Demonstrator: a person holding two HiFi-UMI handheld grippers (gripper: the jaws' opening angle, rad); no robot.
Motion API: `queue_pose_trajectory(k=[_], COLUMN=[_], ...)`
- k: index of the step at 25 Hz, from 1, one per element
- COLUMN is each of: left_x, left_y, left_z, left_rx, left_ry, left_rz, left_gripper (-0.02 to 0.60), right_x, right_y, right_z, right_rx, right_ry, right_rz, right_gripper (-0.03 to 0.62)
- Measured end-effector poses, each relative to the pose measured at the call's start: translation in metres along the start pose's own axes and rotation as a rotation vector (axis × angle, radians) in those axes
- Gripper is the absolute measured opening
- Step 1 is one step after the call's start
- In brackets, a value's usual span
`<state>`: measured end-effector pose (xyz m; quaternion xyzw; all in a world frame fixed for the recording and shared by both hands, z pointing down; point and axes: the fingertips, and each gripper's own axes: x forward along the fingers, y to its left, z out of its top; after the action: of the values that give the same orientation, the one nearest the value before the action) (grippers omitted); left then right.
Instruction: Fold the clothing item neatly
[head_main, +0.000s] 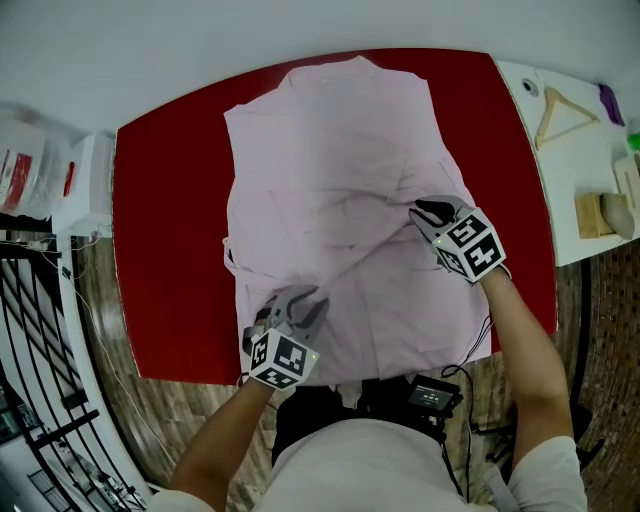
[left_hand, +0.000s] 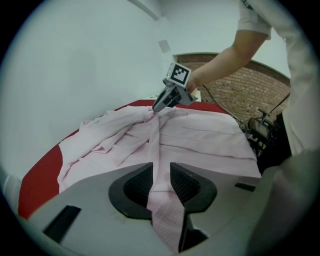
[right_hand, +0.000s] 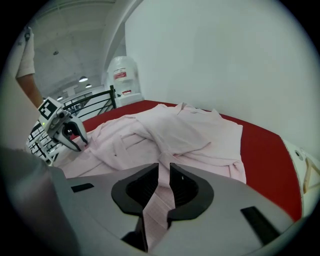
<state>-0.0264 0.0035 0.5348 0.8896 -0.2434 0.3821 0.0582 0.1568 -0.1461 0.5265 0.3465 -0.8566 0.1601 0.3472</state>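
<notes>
A pale pink shirt (head_main: 330, 150) lies spread on the red table (head_main: 165, 250), its collar at the far edge. My left gripper (head_main: 300, 305) is at the shirt's near left part, and a strip of the cloth (left_hand: 159, 200) is pinched between its dark pads. My right gripper (head_main: 425, 212) is at the shirt's right side, shut on a fold (right_hand: 160, 200) of the same cloth. A raised ridge of fabric runs slantwise from one gripper to the other. From the left gripper view the right gripper (left_hand: 159, 106) shows at the ridge's far end. In the right gripper view the left gripper (right_hand: 75, 140) shows at far left.
A white counter (head_main: 580, 160) at the right holds a wooden hanger (head_main: 562, 112) and a wooden block (head_main: 595, 215). White boxes (head_main: 85, 185) and a black railing (head_main: 40, 330) stand left of the table. A black device (head_main: 432, 395) hangs at the person's waist.
</notes>
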Motion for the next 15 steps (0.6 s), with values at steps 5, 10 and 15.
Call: queue_pose_trajectory(k=[5,10,15], left_x=[-0.016,-0.028,-0.032], left_y=[0.007,0.026,0.05], left_z=[-0.012,-0.045,-0.065], left_rx=[-0.088,-0.176,-0.138], left_ry=[-0.003,0.054,0.127], left_rz=[0.062,0.14,0.184], left_gripper=[0.086,0.086,0.086], right_x=[-0.002,0.015,0.033], right_y=[0.039,0.103,0.147], right_z=[0.011,0.012,-0.006], right_rx=[-0.086,-0.409,-0.733], right_ry=[-0.039,0.013,0.115], right_rz=[0.007,0.086,0.176], right_gripper=[0.067,0.071,0.097])
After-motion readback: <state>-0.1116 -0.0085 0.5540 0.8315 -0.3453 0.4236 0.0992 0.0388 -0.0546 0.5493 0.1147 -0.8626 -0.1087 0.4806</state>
